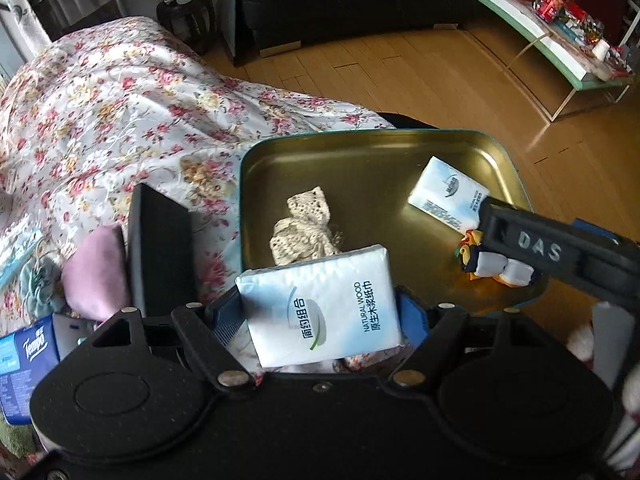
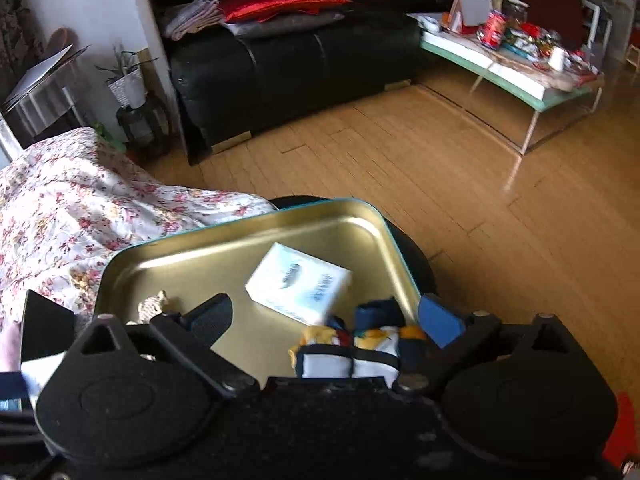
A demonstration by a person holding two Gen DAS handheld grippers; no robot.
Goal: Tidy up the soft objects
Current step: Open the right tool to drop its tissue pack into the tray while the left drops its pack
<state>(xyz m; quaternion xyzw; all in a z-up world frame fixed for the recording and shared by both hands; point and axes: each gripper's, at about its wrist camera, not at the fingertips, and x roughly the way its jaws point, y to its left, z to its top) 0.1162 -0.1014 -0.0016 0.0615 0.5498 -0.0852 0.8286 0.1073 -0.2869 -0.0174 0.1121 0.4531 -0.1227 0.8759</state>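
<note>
A gold metal tray (image 1: 360, 152) rests at the edge of a floral bedspread (image 1: 120, 120). My left gripper (image 1: 320, 308) is shut on a white tissue pack (image 1: 320, 300), its blue pads on both sides, just above the tray's near rim. Inside the tray lie a cream lace piece (image 1: 308, 224), a second white tissue pack (image 1: 448, 194) and a folded colourful cloth (image 1: 492, 264). In the right wrist view my right gripper (image 2: 326, 320) stands wide open over the tray (image 2: 240, 240). The colourful cloth (image 2: 348, 352) lies loose between its fingers, beside the tissue pack (image 2: 298, 288).
On the bedspread left of the tray lie a black box (image 1: 160, 252), a pink pouch (image 1: 94, 276), a teal fabric flower (image 1: 38, 280) and a blue Tempo pack (image 1: 24, 364). Beyond are wooden floor (image 2: 440, 160), a black sofa (image 2: 280, 68) and a cluttered low table (image 2: 520, 68).
</note>
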